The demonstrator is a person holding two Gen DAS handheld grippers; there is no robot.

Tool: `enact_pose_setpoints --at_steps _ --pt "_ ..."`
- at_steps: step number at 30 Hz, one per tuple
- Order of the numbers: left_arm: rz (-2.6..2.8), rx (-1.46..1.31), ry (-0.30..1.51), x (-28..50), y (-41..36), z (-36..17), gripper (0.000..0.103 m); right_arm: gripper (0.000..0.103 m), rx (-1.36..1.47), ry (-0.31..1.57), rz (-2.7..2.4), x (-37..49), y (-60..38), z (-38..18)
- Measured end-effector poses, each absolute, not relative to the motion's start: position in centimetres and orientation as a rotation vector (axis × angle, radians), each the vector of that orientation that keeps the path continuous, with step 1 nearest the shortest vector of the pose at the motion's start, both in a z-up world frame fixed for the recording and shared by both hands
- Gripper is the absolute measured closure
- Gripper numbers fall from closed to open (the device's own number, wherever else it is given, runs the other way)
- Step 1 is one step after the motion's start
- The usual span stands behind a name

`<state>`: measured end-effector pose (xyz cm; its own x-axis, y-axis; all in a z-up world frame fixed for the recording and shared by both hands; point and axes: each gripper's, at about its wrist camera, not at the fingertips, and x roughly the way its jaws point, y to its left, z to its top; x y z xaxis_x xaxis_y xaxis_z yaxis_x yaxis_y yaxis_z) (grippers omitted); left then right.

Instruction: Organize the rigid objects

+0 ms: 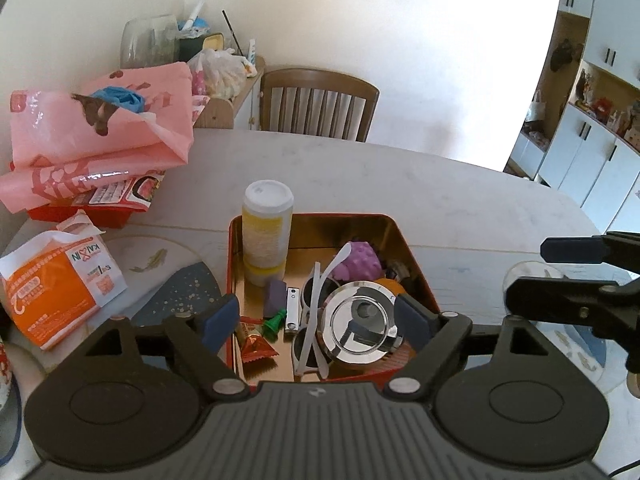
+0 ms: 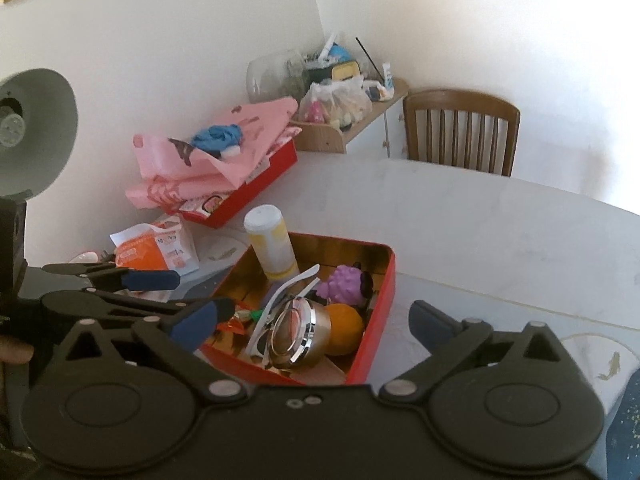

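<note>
Left gripper (image 1: 320, 322), right gripper (image 2: 316, 326): blue-padded jaws spread wide, nothing held, above red rectangular metal tin (image 1: 416, 276). Inside tin: shiny round chrome lid (image 1: 358, 328), white plastic sunglasses (image 1: 310, 320), upright yellow bottle (image 1: 266, 236), knobbly purple ball (image 1: 360, 260).

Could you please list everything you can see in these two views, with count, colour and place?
tin: one, red, gold inside, table centre
bottle: one, white and yellow, upright in tin's far left corner
sunglasses: one, white, in tin
round case: one, chrome, in tin
spiky ball: one, purple, far side of tin
orange ball: one, beside case
packet: one, orange-white, left of tin
chair: one, brown, behind table
left gripper: open
right gripper: open
</note>
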<state>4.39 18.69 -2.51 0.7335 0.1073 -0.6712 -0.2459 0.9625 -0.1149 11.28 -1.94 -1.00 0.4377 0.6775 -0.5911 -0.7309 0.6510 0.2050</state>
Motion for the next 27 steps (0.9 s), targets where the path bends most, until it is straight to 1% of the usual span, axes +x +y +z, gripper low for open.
enact_pose_setpoints --at_steps 5,7,9,11,21,27 --pt "0.204 -0.190 0.731 3.7 18.3 -2.1 0.018 0.000 -0.081 0.674 0.874 10.2 -3.0 -0.6" --pt "0.192 -0.193 0.727 3.3 18.3 -2.0 0.014 0.000 -0.087 0.672 0.869 9.7 -3.3 -0.6" --pt "0.187 -0.194 0.722 2.9 18.1 -1.9 0.005 0.000 -0.094 0.665 0.854 9.2 -3.5 -0.6" --pt "0.183 -0.188 0.713 2.5 17.8 -1.7 0.002 0.000 -0.092 0.660 0.836 8.9 -3.8 -0.6" --pt "0.176 -0.185 0.701 1.0 16.5 -0.7 0.002 0.000 -0.051 0.639 0.766 7.5 -5.3 -0.8" --pt "0.203 -0.185 0.704 0.6 16.2 -0.5 0.002 0.000 -0.033 0.658 0.760 6.9 -5.9 -0.9"
